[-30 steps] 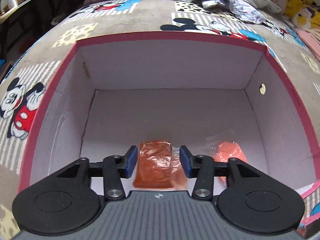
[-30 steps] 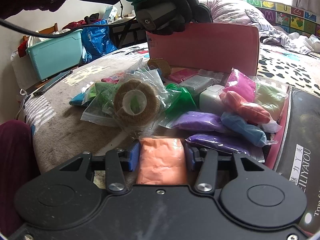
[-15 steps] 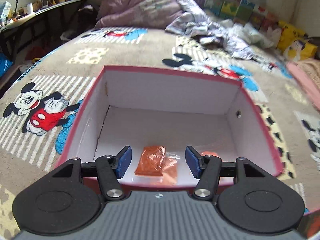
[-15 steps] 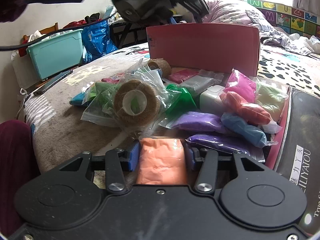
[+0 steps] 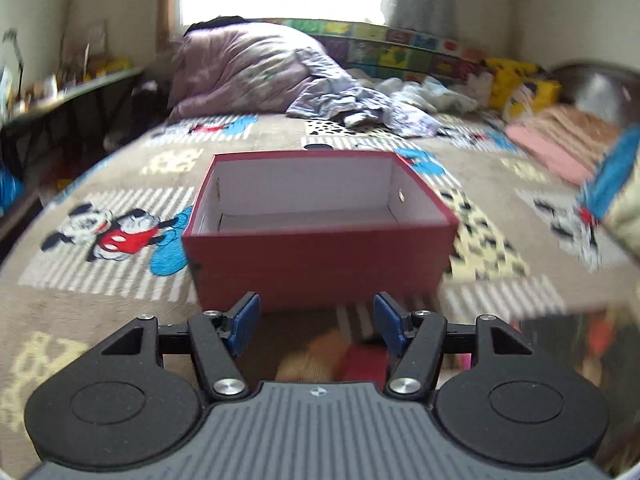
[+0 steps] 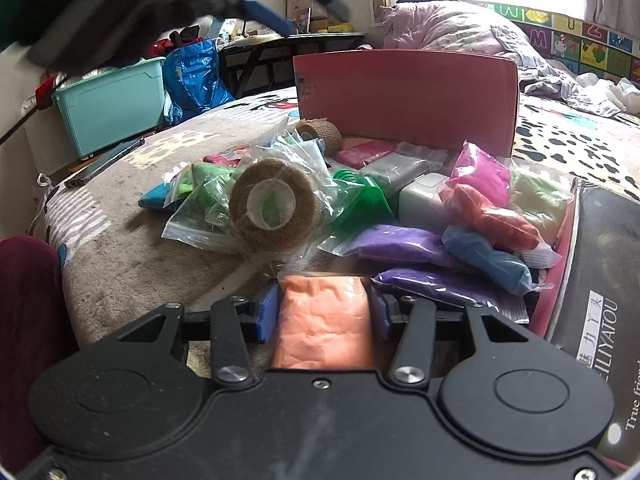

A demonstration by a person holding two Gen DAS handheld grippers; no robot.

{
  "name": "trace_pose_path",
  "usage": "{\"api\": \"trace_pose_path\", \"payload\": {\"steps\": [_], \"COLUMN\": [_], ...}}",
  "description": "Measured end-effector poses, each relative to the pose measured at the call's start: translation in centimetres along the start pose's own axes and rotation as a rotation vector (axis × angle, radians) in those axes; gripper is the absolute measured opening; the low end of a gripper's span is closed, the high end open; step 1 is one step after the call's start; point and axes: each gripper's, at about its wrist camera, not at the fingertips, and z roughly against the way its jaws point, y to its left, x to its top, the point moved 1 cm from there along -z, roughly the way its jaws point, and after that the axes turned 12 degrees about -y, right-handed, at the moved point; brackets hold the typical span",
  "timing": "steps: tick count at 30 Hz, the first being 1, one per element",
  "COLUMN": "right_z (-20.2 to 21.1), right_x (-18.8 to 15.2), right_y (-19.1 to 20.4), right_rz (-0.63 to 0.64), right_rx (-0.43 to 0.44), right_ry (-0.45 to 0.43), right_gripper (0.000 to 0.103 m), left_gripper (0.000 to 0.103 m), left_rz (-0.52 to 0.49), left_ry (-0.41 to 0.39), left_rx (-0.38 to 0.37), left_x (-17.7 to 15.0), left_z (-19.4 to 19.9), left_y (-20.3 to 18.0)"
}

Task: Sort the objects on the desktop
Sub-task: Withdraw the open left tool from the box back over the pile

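In the left wrist view, my left gripper [image 5: 316,322] is open and empty, held in front of and slightly above the red box [image 5: 320,256], whose white inside shows; its contents are hidden by the near wall. In the right wrist view, my right gripper [image 6: 323,310] is shut on an orange clay bag [image 6: 324,320], low over the bed near a pile of bagged items: a burlap tape roll [image 6: 272,208], purple bags [image 6: 400,240], a blue bag [image 6: 484,256], a red bag [image 6: 492,216], a pink bag [image 6: 480,172]. The red box [image 6: 408,96] stands behind the pile.
The Mickey Mouse blanket [image 5: 120,236] covers the bed. A crumpled duvet [image 5: 248,68] and clothes [image 5: 360,108] lie at the far end. A teal bin [image 6: 112,104] and blue bag [image 6: 196,76] stand left of the bed. A black box lid [image 6: 600,288] lies at right.
My left gripper has pulled up and back out of the red box, leaving the orange packet inside, and now blurs across the top of the right view. The right gripper has held still.
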Motion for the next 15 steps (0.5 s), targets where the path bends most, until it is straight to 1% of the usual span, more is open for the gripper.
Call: {"api": "trace_pose_path", "payload": {"steps": [3, 6, 8, 9, 13, 14, 15], "right_z": [0.1, 0.3, 0.5, 0.5, 1.0, 1.1, 1.3], "right_x": [-0.1, -0.2, -0.2, -0.2, -0.2, -0.2, -0.3], "right_y": [0.1, 0.2, 0.3, 0.4, 0.4, 0.5, 0.6], "right_rz": [0.005, 0.013, 0.017, 0.017, 0.011, 0.011, 0.006], "right_rx": [-0.004, -0.011, -0.018, -0.020, -0.026, -0.027, -0.021], "right_ry": [-0.004, -0.011, -0.018, -0.021, -0.026, -0.028, -0.033], "right_gripper": [0.046, 0.046, 0.046, 0.046, 0.046, 0.047, 0.051], "left_gripper": [0.062, 0.062, 0.062, 0.062, 0.062, 0.062, 0.062], "left_rz": [-0.037, -0.018, 0.027, 0.039, -0.002, -0.014, -0.023], "left_ry": [-0.012, -0.026, -0.024, -0.020, 0.022, 0.030, 0.035], "left_rx": [0.009, 0.039, 0.067, 0.079, 0.113, 0.121, 0.127], "left_x": [-2.9, -6.1, -8.3, -9.2, -12.1, -12.7, -13.1], "left_z": [2.7, 5.4, 6.8, 7.3, 8.2, 8.3, 8.3], "left_y": [-1.1, -1.8, -2.1, -2.2, -2.5, -2.6, -2.5]}}
